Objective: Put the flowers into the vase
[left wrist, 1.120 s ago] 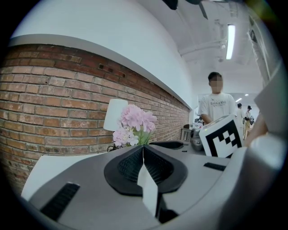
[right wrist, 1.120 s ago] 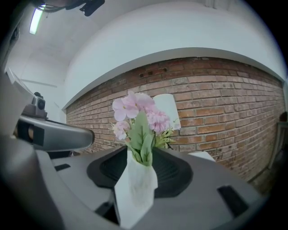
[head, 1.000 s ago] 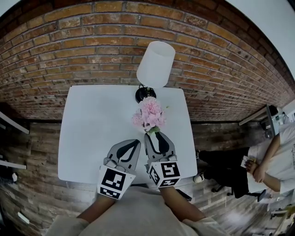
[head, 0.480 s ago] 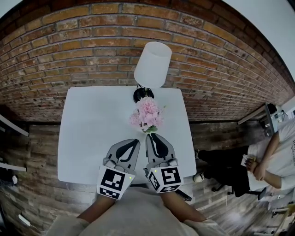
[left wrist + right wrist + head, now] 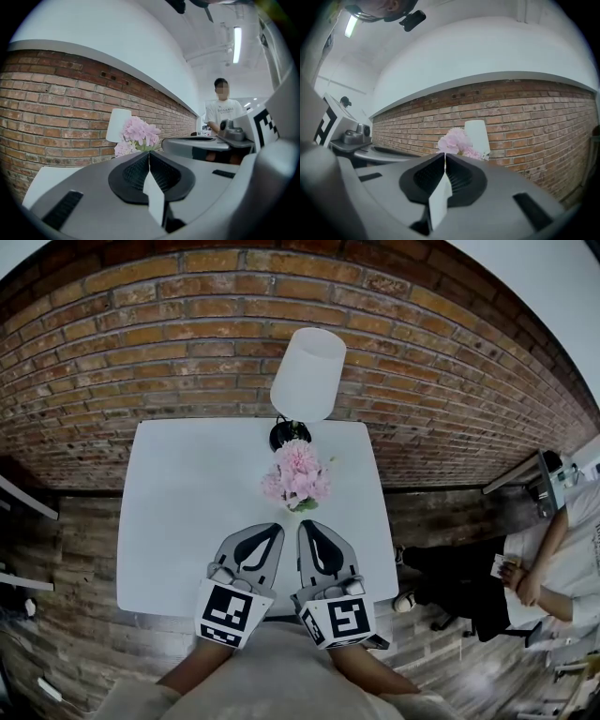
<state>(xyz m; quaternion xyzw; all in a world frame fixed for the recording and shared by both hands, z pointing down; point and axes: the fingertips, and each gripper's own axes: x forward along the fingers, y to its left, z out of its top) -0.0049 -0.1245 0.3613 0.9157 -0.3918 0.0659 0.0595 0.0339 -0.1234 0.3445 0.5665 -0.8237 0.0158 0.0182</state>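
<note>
evidently the placing step looks finished: the pink flowers (image 5: 298, 474) stand upright as a bunch toward the far middle of the white table (image 5: 187, 502), just in front of the lamp (image 5: 307, 373) base. the vase itself is hidden under the blooms from above and behind the jaws in both gripper views. the left gripper (image 5: 275, 529) has its jaws together with nothing between the pads. the right gripper (image 5: 307, 524) has just been closing its jaws, and they now meet on nothing as well. both tips sit side by side near the table's front edge, short of the flowers and not touching them. i judge the task near its end, with no loose stem visible on the table. any next move calls only for keeping both grippers clear of the blooms so the bunch is not knocked over. as for writing, each gripper's cube carries black-and-white square markers, not letters. the person (image 5: 553, 568) at the right wears a pale shirt with a print too small to read, and no brand or label shows on the lamp or table.
</note>
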